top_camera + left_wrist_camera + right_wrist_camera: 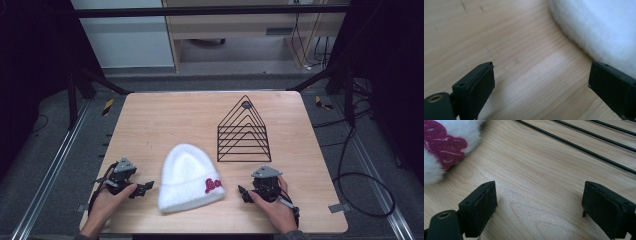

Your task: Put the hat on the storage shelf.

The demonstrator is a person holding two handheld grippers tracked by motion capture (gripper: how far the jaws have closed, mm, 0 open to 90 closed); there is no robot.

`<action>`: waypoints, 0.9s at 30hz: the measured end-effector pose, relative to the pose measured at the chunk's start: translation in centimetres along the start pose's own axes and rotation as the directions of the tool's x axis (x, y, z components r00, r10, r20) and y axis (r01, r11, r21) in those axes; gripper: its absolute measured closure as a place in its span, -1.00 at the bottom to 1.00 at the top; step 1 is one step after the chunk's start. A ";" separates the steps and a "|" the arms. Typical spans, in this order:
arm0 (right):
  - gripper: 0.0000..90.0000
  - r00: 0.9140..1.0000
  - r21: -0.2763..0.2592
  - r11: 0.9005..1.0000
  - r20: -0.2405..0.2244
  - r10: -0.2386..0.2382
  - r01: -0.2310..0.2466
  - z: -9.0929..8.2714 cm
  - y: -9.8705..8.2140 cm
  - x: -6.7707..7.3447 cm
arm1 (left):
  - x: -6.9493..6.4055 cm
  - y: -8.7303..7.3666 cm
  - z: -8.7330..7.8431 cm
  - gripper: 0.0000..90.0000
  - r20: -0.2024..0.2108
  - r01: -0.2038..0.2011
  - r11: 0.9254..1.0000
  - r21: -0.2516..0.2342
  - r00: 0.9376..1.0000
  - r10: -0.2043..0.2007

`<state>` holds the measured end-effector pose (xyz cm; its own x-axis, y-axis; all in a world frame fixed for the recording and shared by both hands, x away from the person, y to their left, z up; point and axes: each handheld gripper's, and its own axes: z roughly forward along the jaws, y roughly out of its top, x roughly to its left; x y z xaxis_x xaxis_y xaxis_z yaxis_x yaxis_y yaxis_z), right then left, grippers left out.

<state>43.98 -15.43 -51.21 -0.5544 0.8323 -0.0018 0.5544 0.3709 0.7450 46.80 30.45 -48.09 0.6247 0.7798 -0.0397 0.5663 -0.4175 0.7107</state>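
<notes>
A fluffy white beanie [188, 177] with a red logo patch [213, 185] lies flat on the wooden table [150, 125], near its front edge. My left gripper [144, 188] rests on the table just left of the hat, open, nothing between its jaws. In the left gripper view the white hat [599, 27] sits at the upper right, close to the right fingertip [611, 85]. My right gripper [243, 194] rests right of the hat, open and empty. The red patch [441, 145] appears at the upper left of the right gripper view.
A black wire triangular rack [243, 131] stands behind the right gripper; its base wires [584, 150] cross the right gripper view. Bare wood lies between both pairs of jaws. The table's back half left of the rack is bare. Cables [360, 185] lie on the floor at right.
</notes>
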 end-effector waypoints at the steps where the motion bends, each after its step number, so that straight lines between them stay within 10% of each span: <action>1: -0.71 1.000 0.001 1.000 0.004 0.001 -0.001 0.0 0.0 0.0 | -0.1 0.6 -0.2 -0.85 0.005 -0.002 1.000 -0.009 1.000 0.002; 15: -0.18 0.996 0.002 0.997 -0.046 -0.075 0.075 -2.7 3.9 1.9 | -2.0 10.0 0.9 -0.77 0.025 -0.156 0.986 0.055 0.988 0.155; 27: -0.02 0.988 0.040 0.991 -0.093 -0.125 0.129 -3.8 8.1 4.4 | -1.4 13.2 1.9 -0.59 0.071 -0.118 0.993 0.016 0.991 0.116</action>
<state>43.66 -10.35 -42.70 -0.6748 0.7372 -0.0330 0.5025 0.4918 0.7111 54.45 22.96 -40.03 0.7229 0.6909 -0.0065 0.4971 -0.5136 0.6994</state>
